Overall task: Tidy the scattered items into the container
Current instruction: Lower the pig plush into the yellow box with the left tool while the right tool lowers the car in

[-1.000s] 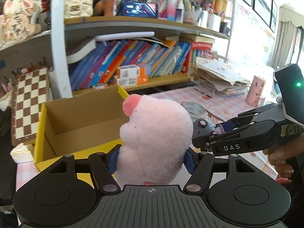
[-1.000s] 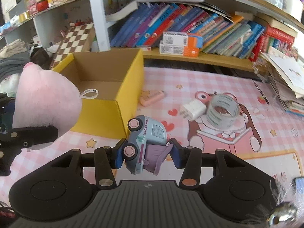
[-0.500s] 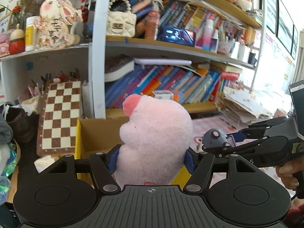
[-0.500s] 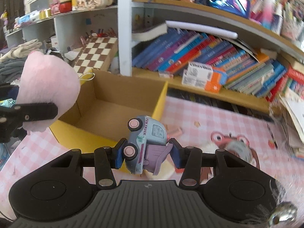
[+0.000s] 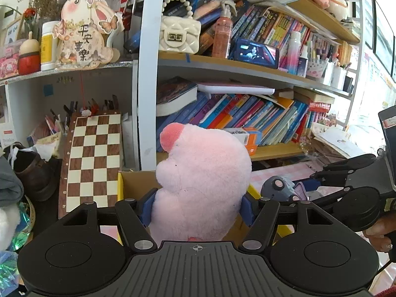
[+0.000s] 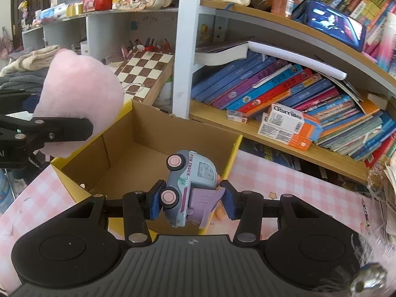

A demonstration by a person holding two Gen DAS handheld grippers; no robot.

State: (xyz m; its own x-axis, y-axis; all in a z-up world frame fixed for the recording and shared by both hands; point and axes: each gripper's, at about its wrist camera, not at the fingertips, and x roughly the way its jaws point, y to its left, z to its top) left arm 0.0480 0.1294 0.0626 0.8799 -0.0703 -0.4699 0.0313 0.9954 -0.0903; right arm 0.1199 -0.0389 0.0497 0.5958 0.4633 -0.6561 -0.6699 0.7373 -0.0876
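Pink checked tablecloth (image 6: 297, 173) under crowded bookshelves (image 5: 247, 69); left gripper (image 5: 196, 206) clamps pink plush (image 5: 203, 180), right gripper (image 6: 189, 199) clamps toy truck (image 6: 190, 180); only right view shows yellow box (image 6: 138, 148) bare inside

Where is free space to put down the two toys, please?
The brown floor of the yellow cardboard box is bare between its four walls. The pink checked tablecloth is open between box and bookshelf. The wooden bookshelf is crowded with books.

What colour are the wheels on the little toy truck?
Pink. The toy truck has round pink wheels on a pale blue body, clearest in the right wrist view.
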